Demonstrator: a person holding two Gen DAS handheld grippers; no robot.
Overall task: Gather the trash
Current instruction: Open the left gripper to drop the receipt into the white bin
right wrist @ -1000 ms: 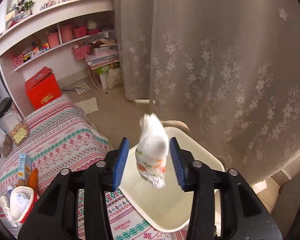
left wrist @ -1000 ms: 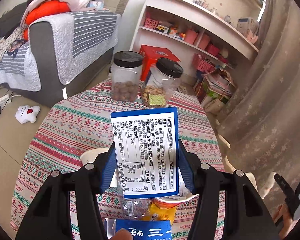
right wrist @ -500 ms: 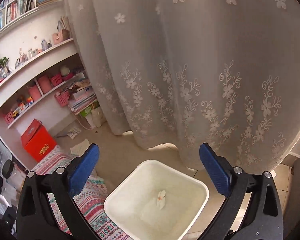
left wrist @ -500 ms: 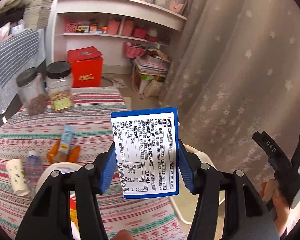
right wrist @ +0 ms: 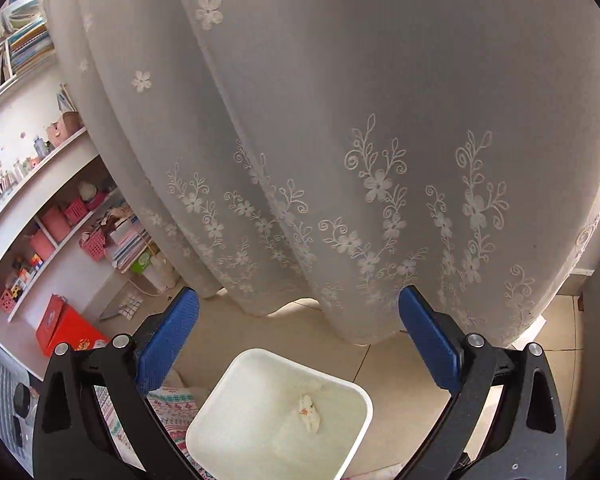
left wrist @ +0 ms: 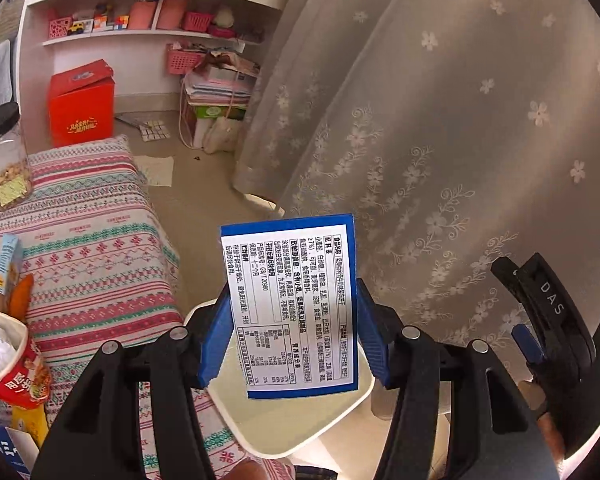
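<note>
The left gripper (left wrist: pixel 292 336) is pinching a blue-bordered cardboard snack box with a white printed label (left wrist: pixel 290 308) between both blue pads, carrying it over the white square plastic bin (left wrist: pixel 300 420) at six o'clock. The right gripper (right wrist: pixel 300 340) is hanging spread wide and empty above that bin (right wrist: pixel 352 440), where one crumpled white tissue wad (right wrist: pixel 309 416) is lying. The drop-off step looks in hand; next, the left jaws should be parting directly over the opening. At nine o'clock, one red paper cup stuffed with tissue (left wrist: pixel 10 360) is waiting on the striped knitted tablecloth (left wrist: pixel 88 248).
</note>
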